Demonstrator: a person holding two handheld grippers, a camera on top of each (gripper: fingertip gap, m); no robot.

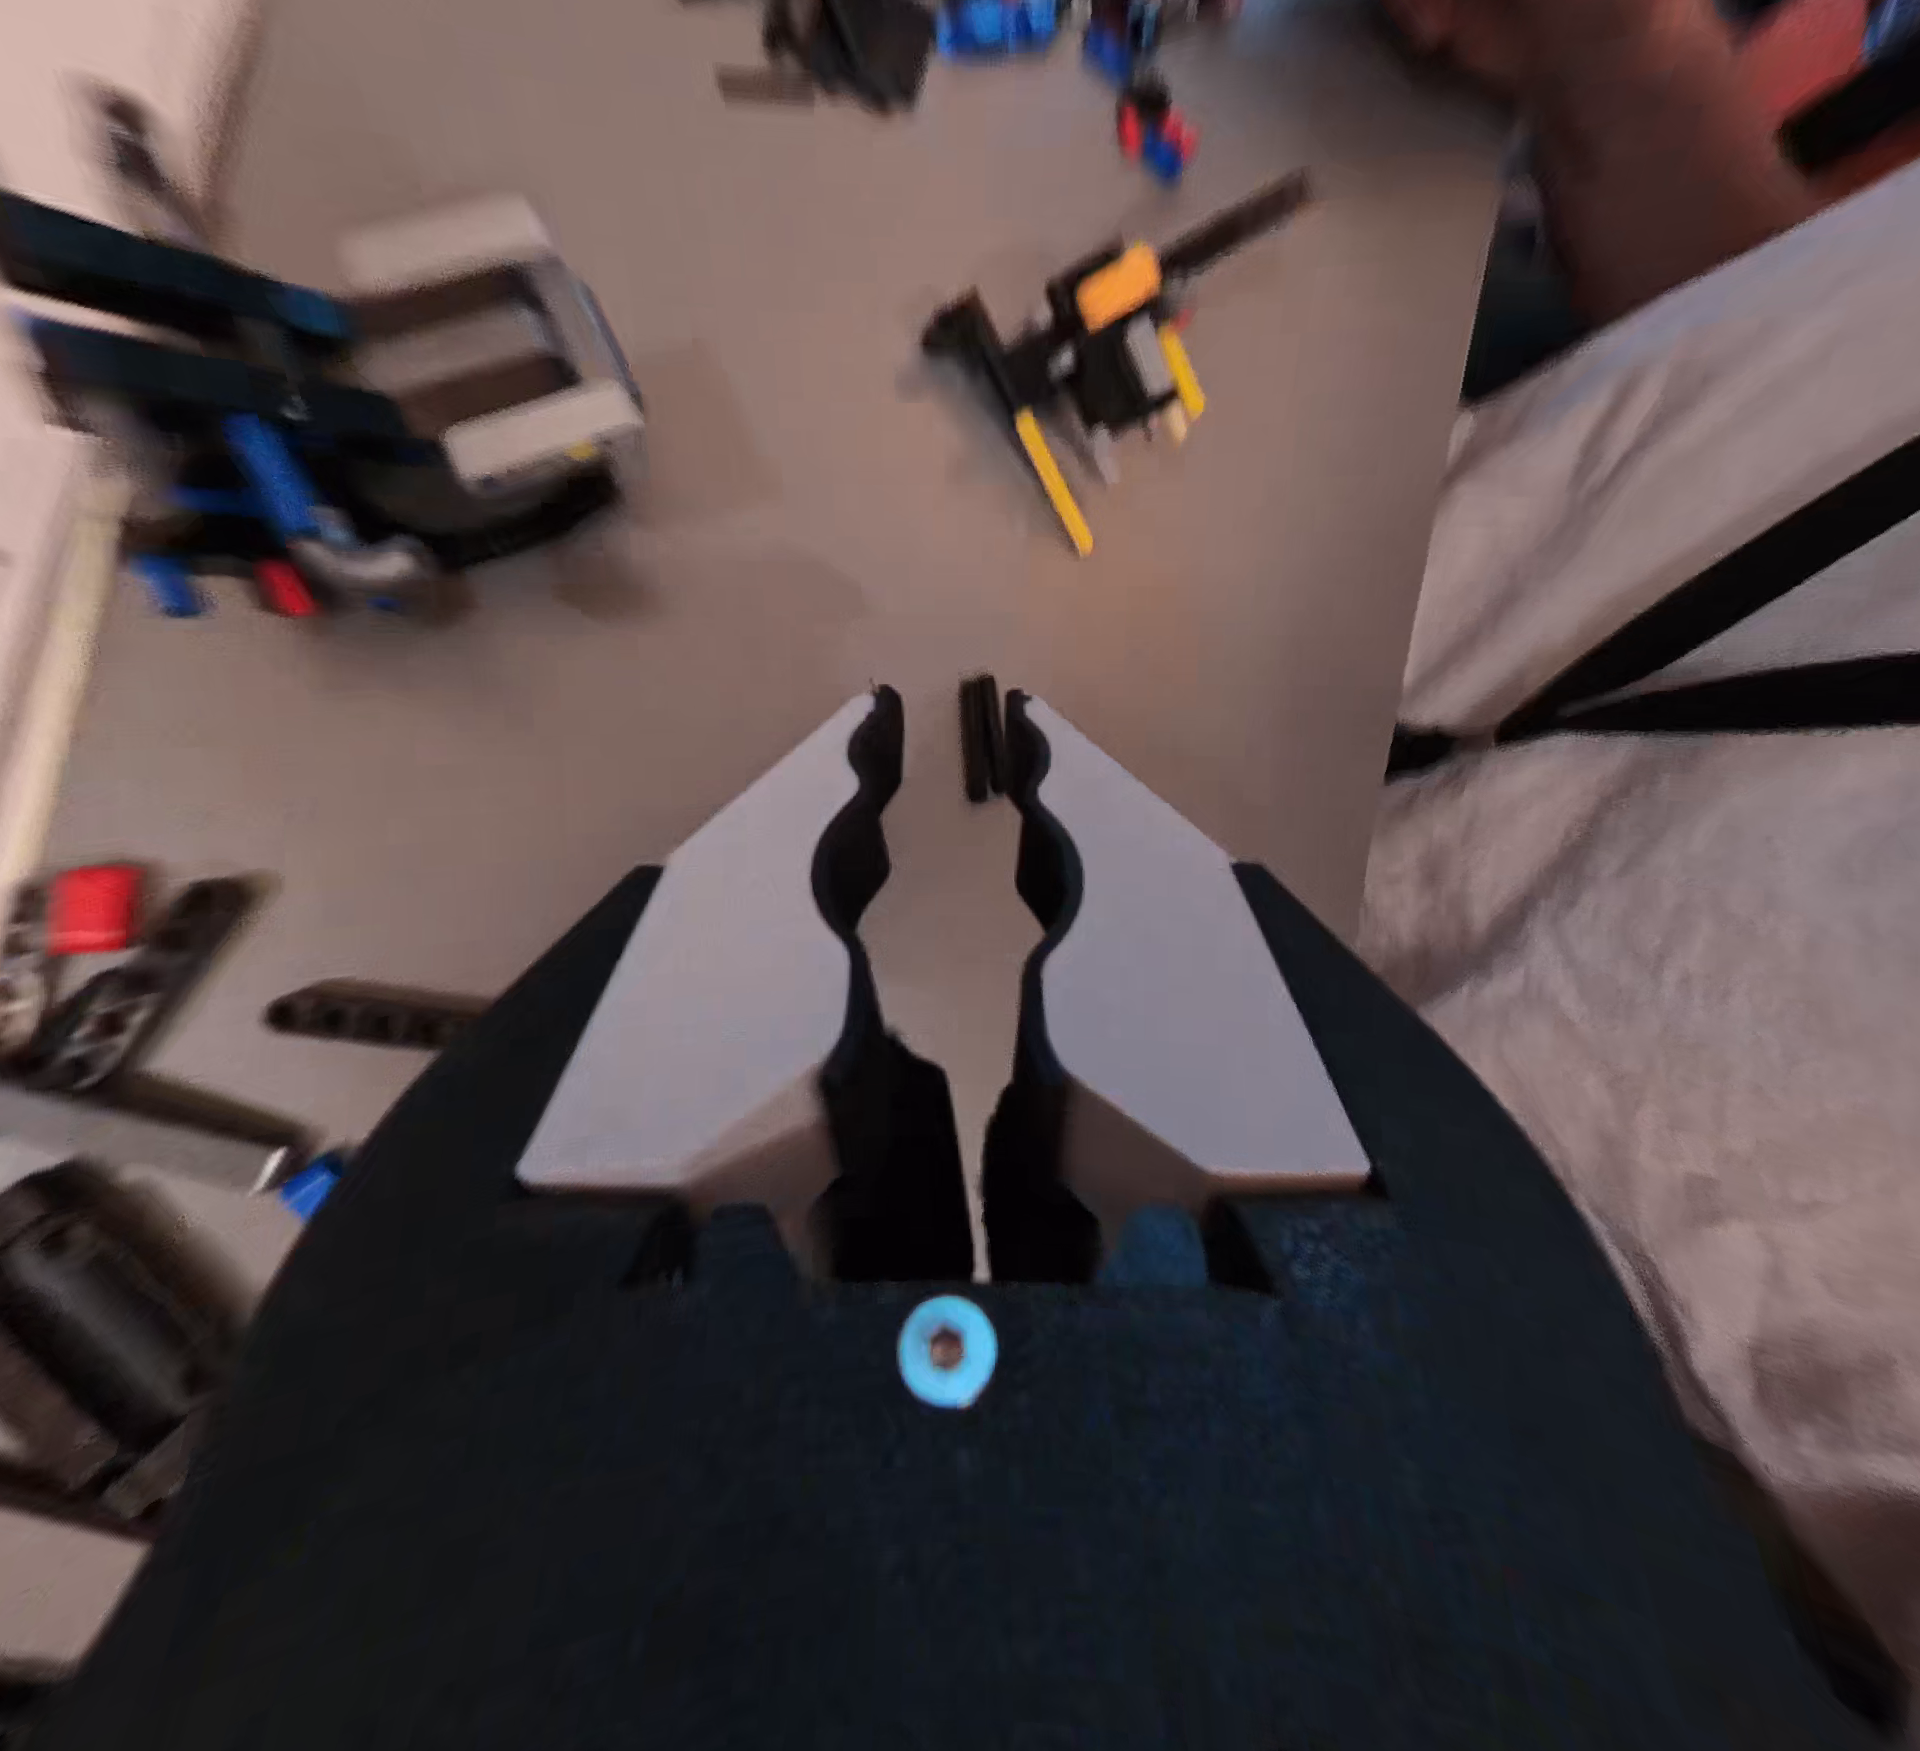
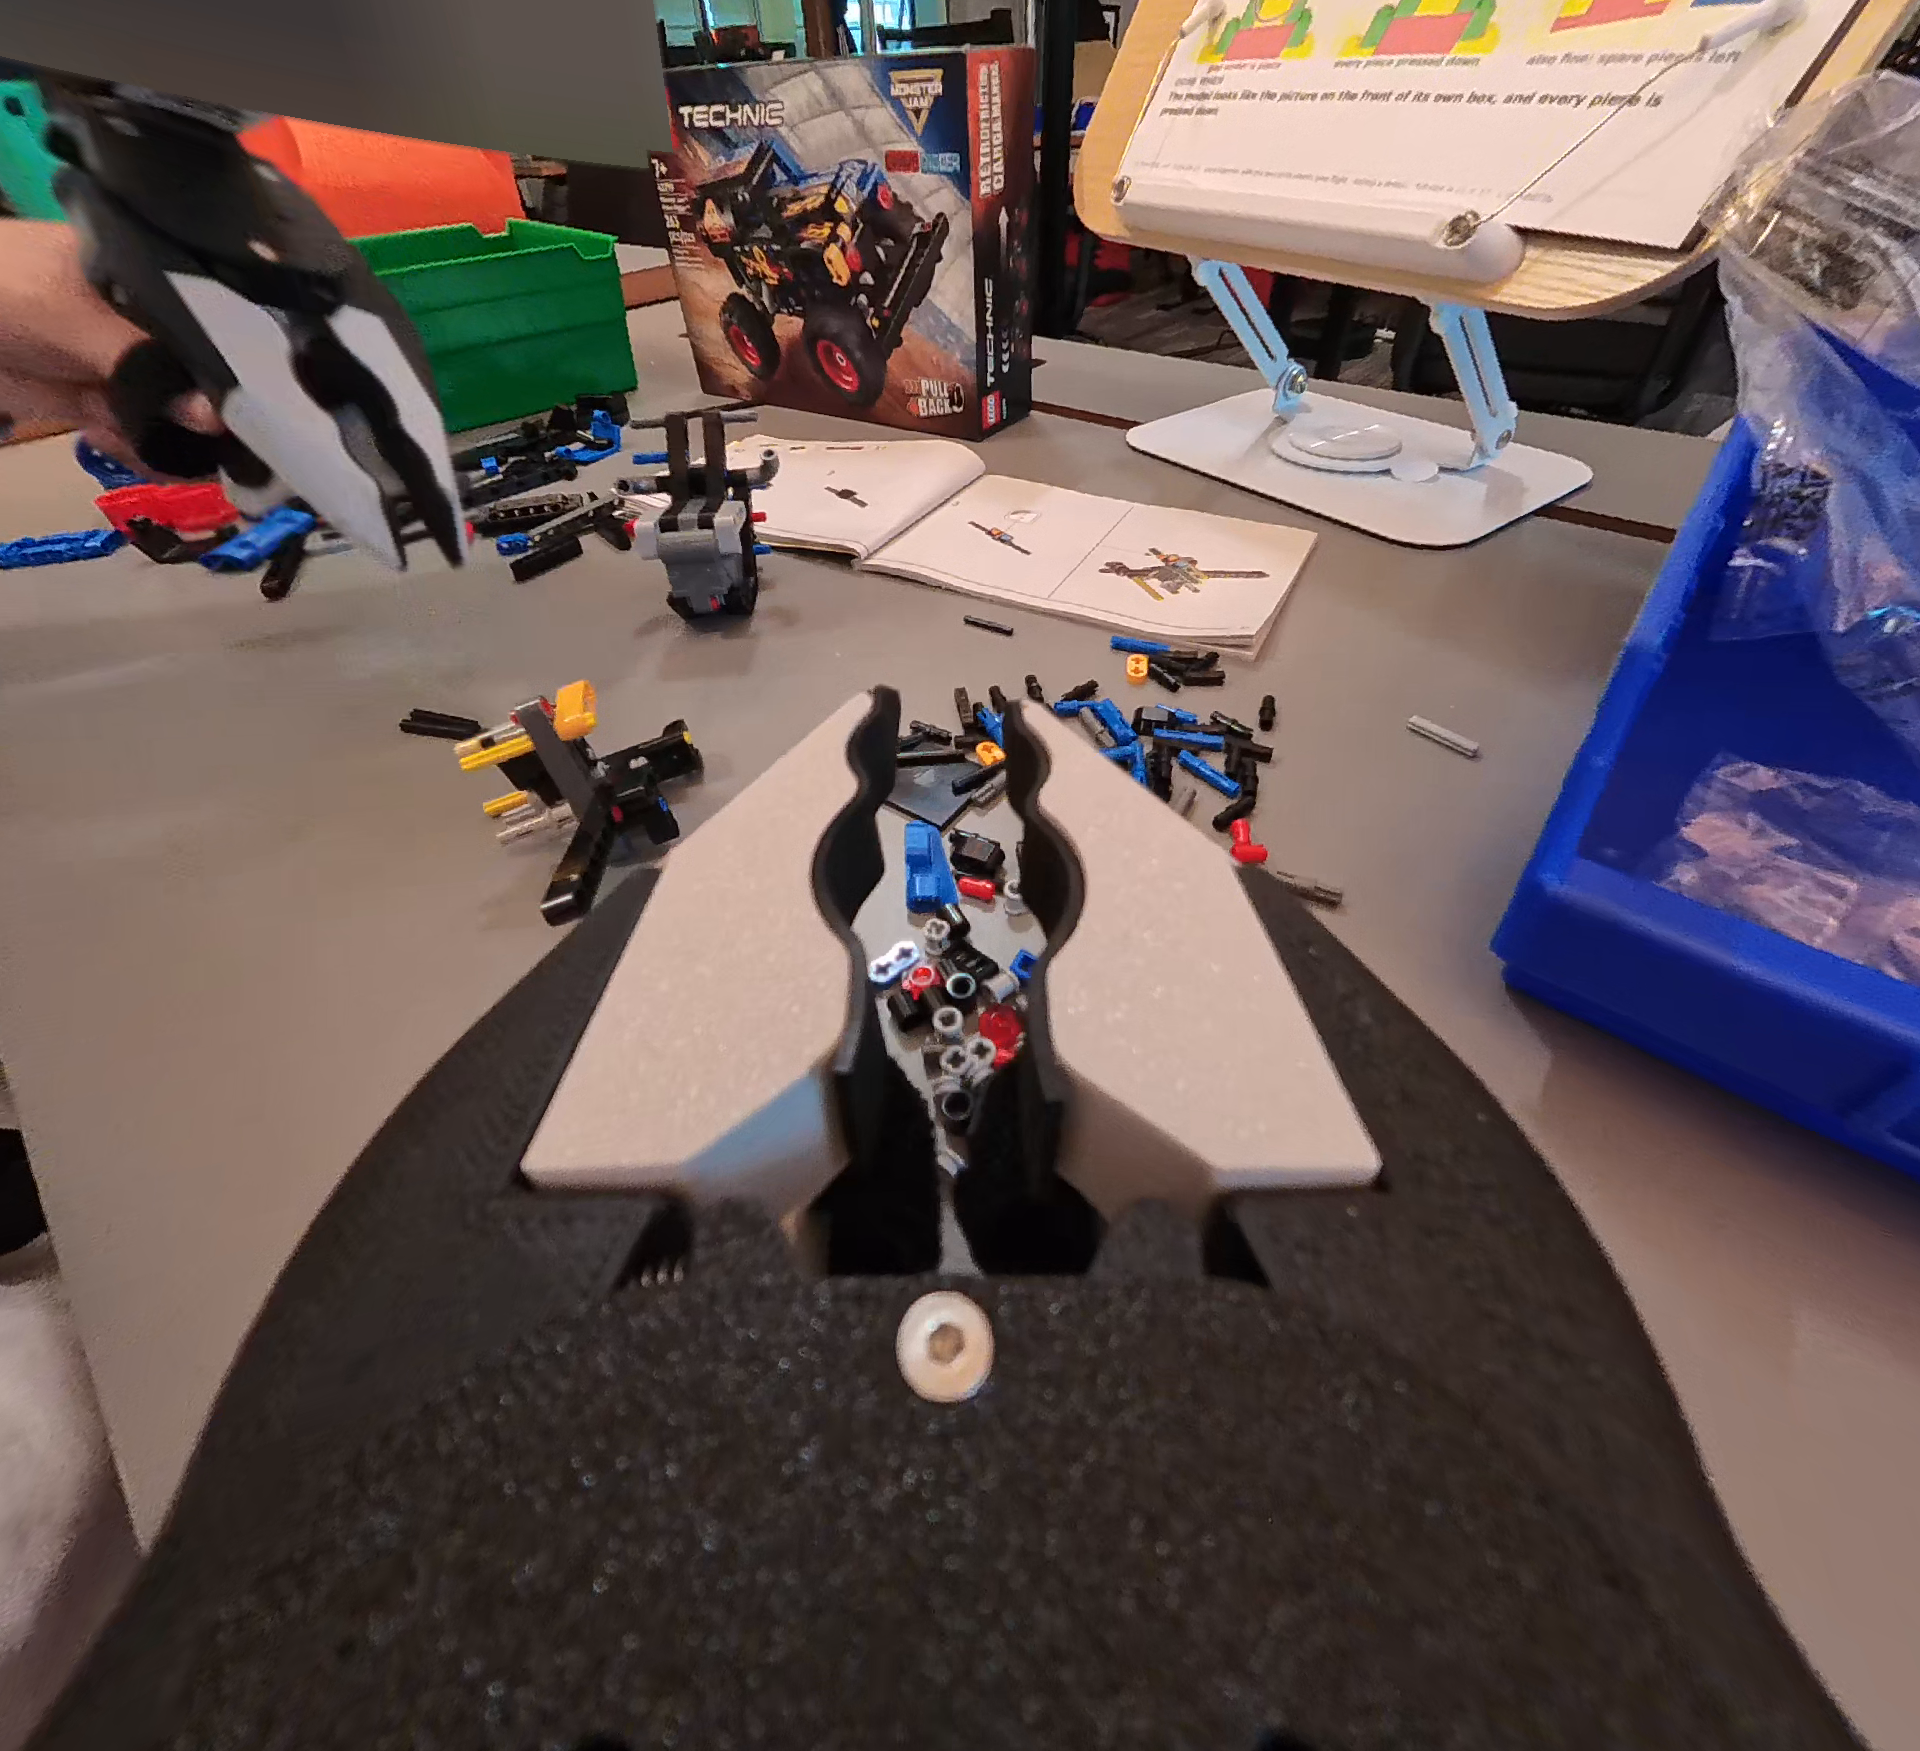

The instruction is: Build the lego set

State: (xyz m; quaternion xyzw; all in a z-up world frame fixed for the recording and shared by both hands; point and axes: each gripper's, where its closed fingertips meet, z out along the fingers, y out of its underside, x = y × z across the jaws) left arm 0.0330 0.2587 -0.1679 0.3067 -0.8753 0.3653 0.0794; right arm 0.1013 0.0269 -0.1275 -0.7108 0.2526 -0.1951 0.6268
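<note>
My left gripper [image 1: 954, 709] hangs over the grey table [image 1: 727, 662] in a motion-blurred view. A small black lego piece [image 1: 978, 737] sits sharp against its right fingertip and it seems shut on that piece. It also shows in the right wrist view [image 2: 416, 538], held high at the left. A black, yellow and orange sub-assembly [image 1: 1091, 361] [image 2: 582, 776] lies on the table ahead of it. My right gripper [image 2: 954, 709] is narrowly open and empty, low over a pile of small loose pieces [image 2: 1143, 735].
A grey and black assembly [image 2: 707, 538], the open manual [image 2: 1039, 538] and the set's box [image 2: 852, 236] stand behind. A blue bin [image 2: 1714, 870] with a plastic bag [image 2: 1829, 247] is at the right. A green bin [image 2: 509, 319] and a page stand [image 2: 1351, 444] are at the back.
</note>
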